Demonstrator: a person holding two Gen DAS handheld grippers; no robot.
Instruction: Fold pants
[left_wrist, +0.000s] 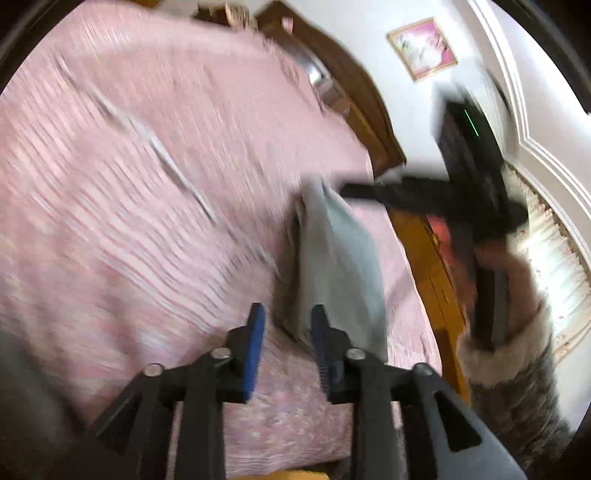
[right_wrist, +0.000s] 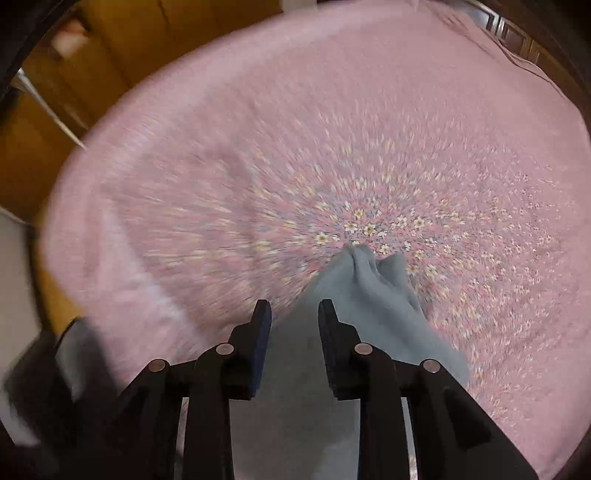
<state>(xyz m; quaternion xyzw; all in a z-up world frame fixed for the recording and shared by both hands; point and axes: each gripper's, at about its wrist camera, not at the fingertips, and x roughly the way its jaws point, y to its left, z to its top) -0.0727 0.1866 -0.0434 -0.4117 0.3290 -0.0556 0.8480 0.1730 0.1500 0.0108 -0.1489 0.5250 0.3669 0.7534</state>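
- On the pink floral bedspread (right_wrist: 258, 147) your grey pants (right_wrist: 369, 295) lie bunched, just beyond both grippers.
- Your left gripper (left_wrist: 288, 321) has its jaws apart, pinching nothing.
- Your right gripper (right_wrist: 294, 314) likewise stands spread above the cloth.

blur: pink bedspread (left_wrist: 147, 206) smeared | cut off: grey pants (right_wrist: 314, 387) at bottom edge | right hand-held gripper (left_wrist: 354, 192) blurred

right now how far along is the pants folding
Done: the grey-blue pants lie on the pink floral bedspread, but bunched with a peaked fold, not neat. In hand: nothing; left gripper and right gripper both stand open above the cloth. Left: flattening and finishing the folds.
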